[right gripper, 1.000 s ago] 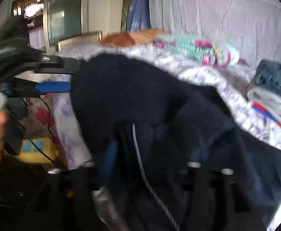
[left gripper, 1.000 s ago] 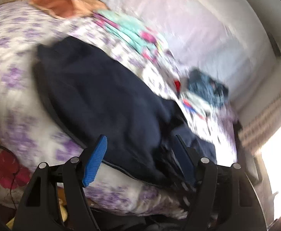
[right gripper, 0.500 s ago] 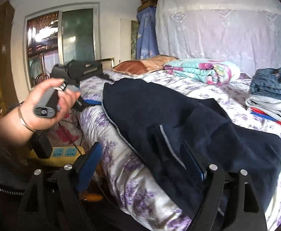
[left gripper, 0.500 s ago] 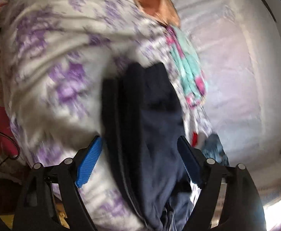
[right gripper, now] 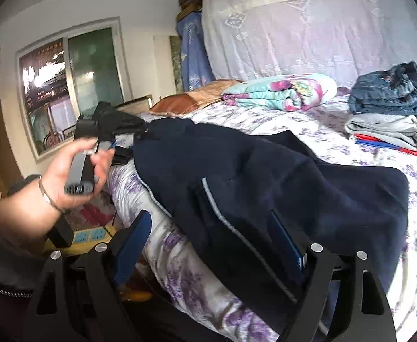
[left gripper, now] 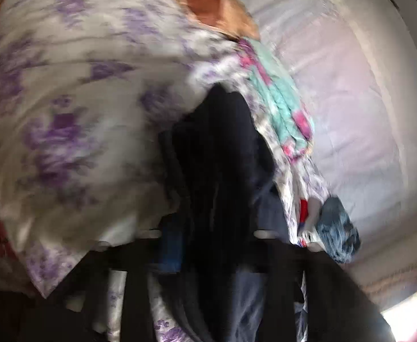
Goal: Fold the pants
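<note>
Dark navy pants [right gripper: 265, 176] with a thin grey side stripe lie spread across the bed with its purple-flowered sheet [right gripper: 279, 125]. My right gripper [right gripper: 211, 242] is open at the near bed edge, its fingers either side of the pants' near fold, holding nothing. My left gripper [right gripper: 123, 145] shows in the right wrist view at the pants' far left end, in a hand. In the blurred left wrist view the pants [left gripper: 217, 154] fill the space between the narrowed fingers of the left gripper [left gripper: 211, 242], which look closed on the cloth.
A folded teal and pink quilt [right gripper: 282, 94] and an orange pillow [right gripper: 191, 99] lie at the head of the bed. A stack of folded jeans and clothes [right gripper: 388, 105] sits at the right. A yellow power strip [right gripper: 85, 236] lies on the floor.
The left gripper's fingers have closed in from wide open onto the pants' end. The right gripper stays open and has shifted a little along the bed edge.
</note>
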Demonstrator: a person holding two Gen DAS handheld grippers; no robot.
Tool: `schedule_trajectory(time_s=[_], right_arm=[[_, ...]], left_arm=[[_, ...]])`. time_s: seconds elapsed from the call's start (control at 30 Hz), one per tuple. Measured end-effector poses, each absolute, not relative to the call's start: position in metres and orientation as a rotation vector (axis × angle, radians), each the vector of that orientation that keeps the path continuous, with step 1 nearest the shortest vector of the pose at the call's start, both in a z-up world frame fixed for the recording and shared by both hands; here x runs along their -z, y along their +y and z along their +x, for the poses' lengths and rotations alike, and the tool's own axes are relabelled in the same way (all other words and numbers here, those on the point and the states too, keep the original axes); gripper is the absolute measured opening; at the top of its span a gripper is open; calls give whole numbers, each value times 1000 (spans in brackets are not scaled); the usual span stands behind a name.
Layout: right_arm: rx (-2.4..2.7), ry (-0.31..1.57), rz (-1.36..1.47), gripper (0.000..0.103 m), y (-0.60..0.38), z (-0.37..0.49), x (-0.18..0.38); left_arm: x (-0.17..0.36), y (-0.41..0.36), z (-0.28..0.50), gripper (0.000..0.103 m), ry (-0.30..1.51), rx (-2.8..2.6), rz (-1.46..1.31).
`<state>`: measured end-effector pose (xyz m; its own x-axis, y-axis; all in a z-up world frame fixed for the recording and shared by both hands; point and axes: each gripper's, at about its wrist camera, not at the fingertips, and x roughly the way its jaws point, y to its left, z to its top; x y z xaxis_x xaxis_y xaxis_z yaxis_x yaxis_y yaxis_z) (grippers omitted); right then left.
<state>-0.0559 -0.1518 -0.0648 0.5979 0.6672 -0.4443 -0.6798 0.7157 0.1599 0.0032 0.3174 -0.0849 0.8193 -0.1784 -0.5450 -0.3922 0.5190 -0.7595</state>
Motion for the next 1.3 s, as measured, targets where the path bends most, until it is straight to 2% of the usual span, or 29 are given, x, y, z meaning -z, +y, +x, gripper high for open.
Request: schedule_trajectory(time_s=[0.2,0.4,0.5,0.63,0.7,0.77,0.83,0.87,0.9,0.93,1.0,1.13,1.2,1.27,1.3], right_arm=[[-691,490,94,84,-194,-43,54],[-474,376,219,84,-279,-37,24],[-366,379,260,84,-316,-33,25],[-362,497,356,84,-340,-23,47],[-431,549,418,87,-342,-20,55],[-493,578,449,91,-337,-18,57],[-572,595,491,93,-330,-15,55],[-629,602,524,95,-325,-14,53],[-664,608,542,96,-321,-12,50],[-698,621,550,97,-314,-8,48],[-707,662,534,97,-300,0,48],[-657,854,524,96,-275,25,72],[-638,876,512,90,-267,29,81],[-647,835,484,46,-263,29,81],[-662,823,496,37,-264,30,80]], left_arm=[[26,268,-5,19,545,-59,-745],[-49,114,-36,19,526,252,-253],[-34,44,-47,23,616,407,-78],[51,-22,-28,28,955,527,96],[52,-21,-34,28,929,527,101],[35,-15,-40,39,883,547,78],[18,-6,-48,61,842,555,43],[12,-3,-52,67,821,557,39],[7,0,-56,84,803,564,34],[2,5,-65,93,765,568,24],[-4,4,-64,93,733,573,14],[12,0,-42,93,789,590,-47],[24,-4,-37,93,821,598,-71],[39,-15,-26,93,858,634,-87],[41,-19,-26,91,862,646,-90]])
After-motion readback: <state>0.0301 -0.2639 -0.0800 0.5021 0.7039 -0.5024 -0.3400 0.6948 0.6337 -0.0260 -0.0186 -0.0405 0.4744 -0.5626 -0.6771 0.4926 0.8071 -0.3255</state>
